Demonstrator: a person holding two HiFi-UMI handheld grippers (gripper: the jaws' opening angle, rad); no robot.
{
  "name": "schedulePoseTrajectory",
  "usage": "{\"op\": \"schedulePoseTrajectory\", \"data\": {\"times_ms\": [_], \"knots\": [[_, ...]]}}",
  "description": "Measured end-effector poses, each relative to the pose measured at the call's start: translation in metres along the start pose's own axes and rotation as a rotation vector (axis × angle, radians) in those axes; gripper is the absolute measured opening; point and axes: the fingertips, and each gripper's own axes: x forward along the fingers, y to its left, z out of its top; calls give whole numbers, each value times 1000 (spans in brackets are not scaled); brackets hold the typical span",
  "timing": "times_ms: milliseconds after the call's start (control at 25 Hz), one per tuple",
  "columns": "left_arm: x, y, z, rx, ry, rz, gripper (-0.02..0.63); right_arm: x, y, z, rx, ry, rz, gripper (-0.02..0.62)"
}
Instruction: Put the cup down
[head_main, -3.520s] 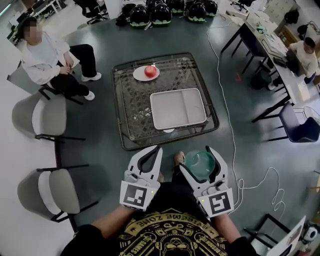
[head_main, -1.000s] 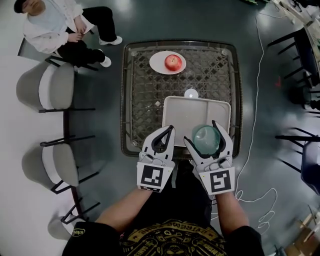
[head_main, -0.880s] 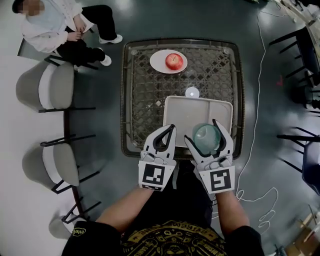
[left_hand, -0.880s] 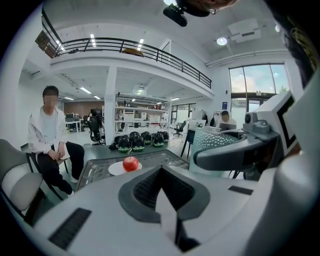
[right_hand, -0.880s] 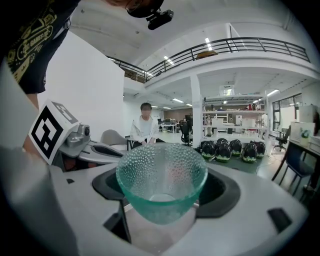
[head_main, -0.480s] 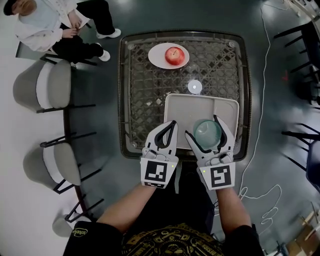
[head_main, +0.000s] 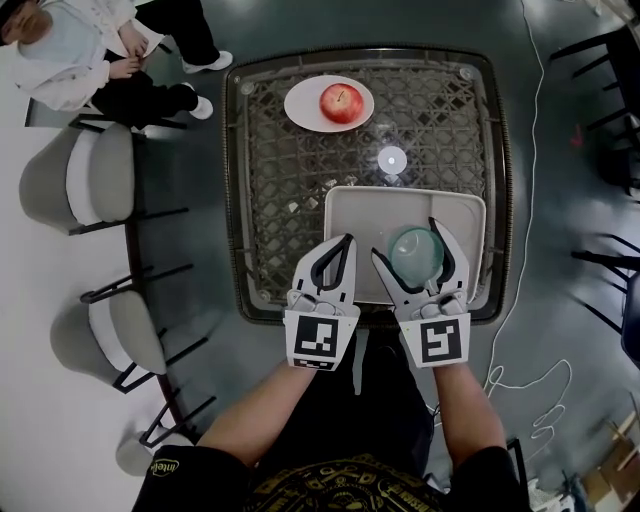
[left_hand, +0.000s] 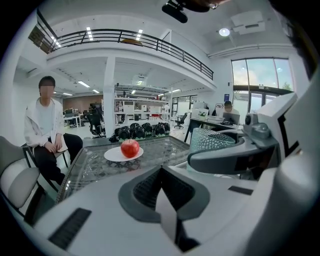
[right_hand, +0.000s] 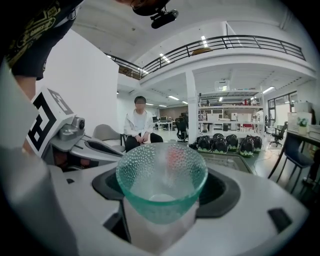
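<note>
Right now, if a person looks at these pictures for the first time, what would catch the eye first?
The eye falls first on the green dimpled glass cup, gripped upright in the jaws of the right gripper over the near part of the white tray. Next comes the red apple on a white plate at the far side of the glass table. The left gripper is beside the right one, with its jaws together and empty.

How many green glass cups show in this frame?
1: the dimpled green glass cup is held between the right gripper's jaws, over the white divided tray. No others are visible.
</note>
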Motion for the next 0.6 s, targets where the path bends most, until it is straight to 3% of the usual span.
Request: {"op": "schedulePoseTrajectory", "data": {"times_ms": [600], "knots": [[16,1,-15,2,17,-4,0,12,2,-43,-46,50,23,390]]}}
